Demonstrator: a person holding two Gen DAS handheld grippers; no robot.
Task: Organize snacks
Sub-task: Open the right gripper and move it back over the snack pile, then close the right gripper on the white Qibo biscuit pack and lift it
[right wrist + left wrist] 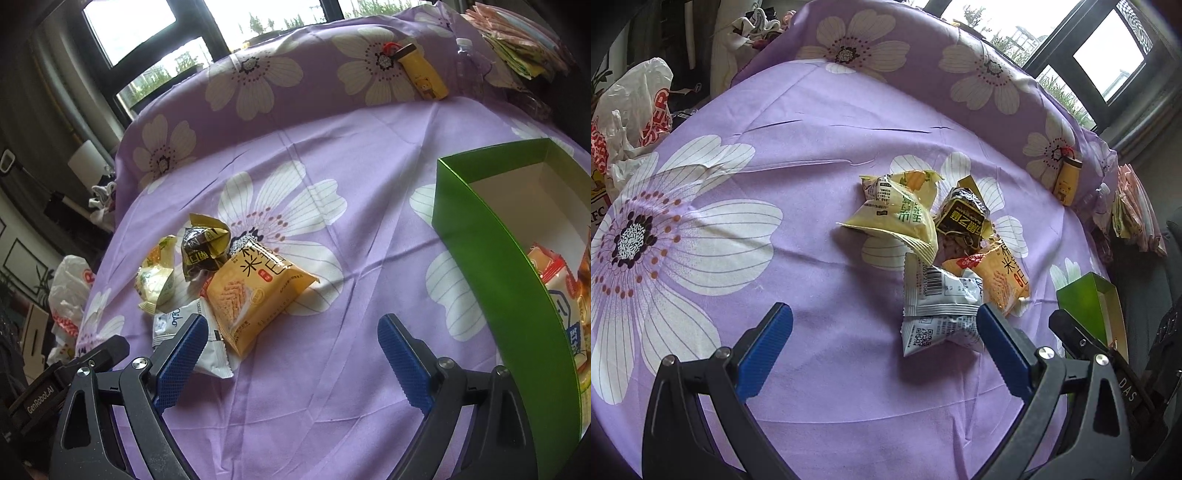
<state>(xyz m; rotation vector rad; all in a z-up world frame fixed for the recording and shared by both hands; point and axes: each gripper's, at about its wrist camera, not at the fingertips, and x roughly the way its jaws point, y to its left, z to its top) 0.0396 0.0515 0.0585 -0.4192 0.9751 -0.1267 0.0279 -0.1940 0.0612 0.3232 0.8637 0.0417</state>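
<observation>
Soft daylight comes through the dark-framed glass windows, which are blown out to white. The purple flowered cotton sheet is evenly lit, with faint shadows under the crinkled snack packets. Fisheye bending curves both views; their corners fall black.

A purple flowered sheet covers the surface — a matching cushion rises behind it; a yellow bear-printed tube leans there. A white plastic bag sits beside; dark-framed windows stand behind.
</observation>
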